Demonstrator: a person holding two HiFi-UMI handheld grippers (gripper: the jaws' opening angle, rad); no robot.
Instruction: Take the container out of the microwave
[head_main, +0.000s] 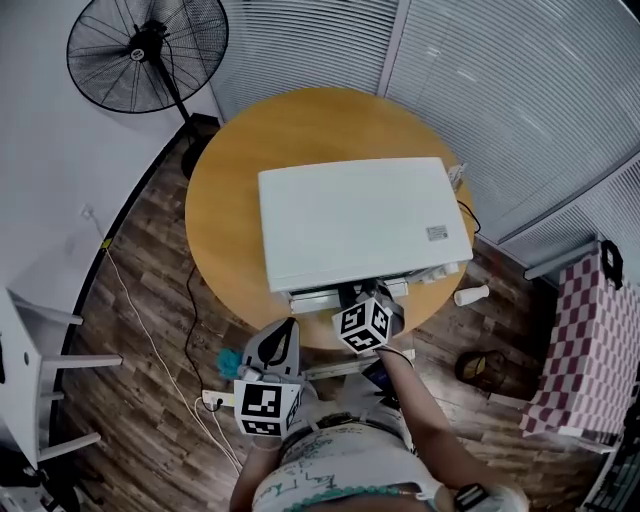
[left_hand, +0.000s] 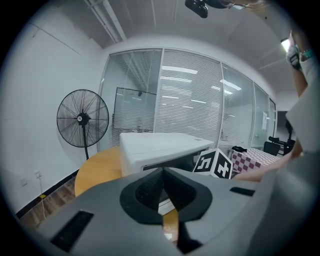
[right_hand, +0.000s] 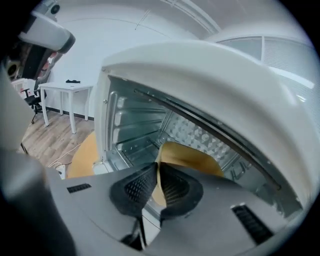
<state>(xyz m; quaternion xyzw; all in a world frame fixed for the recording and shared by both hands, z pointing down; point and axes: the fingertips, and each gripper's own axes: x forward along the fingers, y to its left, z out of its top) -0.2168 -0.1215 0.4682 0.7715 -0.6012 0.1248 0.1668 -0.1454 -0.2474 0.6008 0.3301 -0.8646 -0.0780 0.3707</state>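
A white microwave (head_main: 350, 220) stands on a round wooden table (head_main: 230, 200) with its front open towards me. In the right gripper view a yellow container (right_hand: 192, 157) sits inside the metal cavity (right_hand: 135, 125). My right gripper (right_hand: 157, 167) is shut on the container's near rim. From the head view the right gripper (head_main: 352, 295) reaches into the microwave's front, its marker cube just behind. My left gripper (head_main: 288, 325) hangs lower left, off the table's edge, apart from the microwave. Its jaws (left_hand: 162, 172) meet with nothing between them, pointing at the microwave (left_hand: 160, 147).
A black standing fan (head_main: 145, 55) is at the far left. A chair with a checked cloth (head_main: 580, 340) stands at the right, a white cup (head_main: 470, 295) lies on the floor beside the table. A white desk (head_main: 20, 380) and a cable (head_main: 150, 340) are at the left.
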